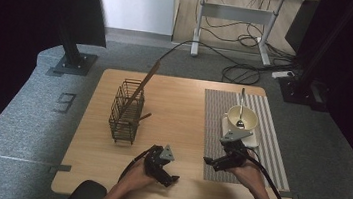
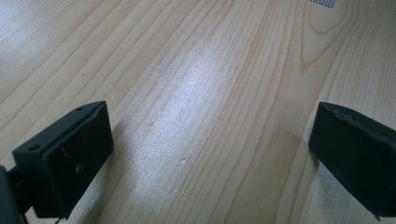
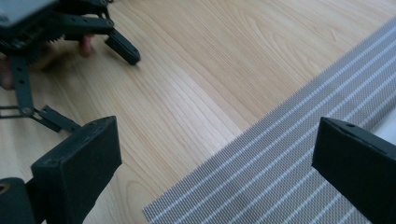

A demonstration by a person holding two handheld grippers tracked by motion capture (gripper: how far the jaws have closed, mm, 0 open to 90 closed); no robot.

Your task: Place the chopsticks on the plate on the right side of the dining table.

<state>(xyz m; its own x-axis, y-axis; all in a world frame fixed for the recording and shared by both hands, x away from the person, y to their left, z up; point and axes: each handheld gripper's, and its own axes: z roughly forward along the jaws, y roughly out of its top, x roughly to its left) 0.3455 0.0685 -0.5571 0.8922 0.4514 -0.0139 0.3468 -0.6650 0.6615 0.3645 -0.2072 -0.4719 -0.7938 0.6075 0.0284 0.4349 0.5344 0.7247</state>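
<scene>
- High view: a person's two hands each hold one gripper low over a wooden table [image 1: 184,100]; the left gripper [image 1: 169,177] and right gripper [image 1: 214,160] both have jaws spread wide, grasping nothing.
- One spoon [image 1: 241,109] stands in one bowl [image 1: 242,117], handle pointing away from the person, long axis running front to back; the bowl sits on a white tray [image 1: 255,137] on a striped mat [image 1: 213,114], just beyond the right gripper.
- One wire basket [image 1: 126,111] at table left holds a long wooden stick [image 1: 143,83] leaning up to the right.
- Grey carpet, a desk and loose cables lie behind.
</scene>
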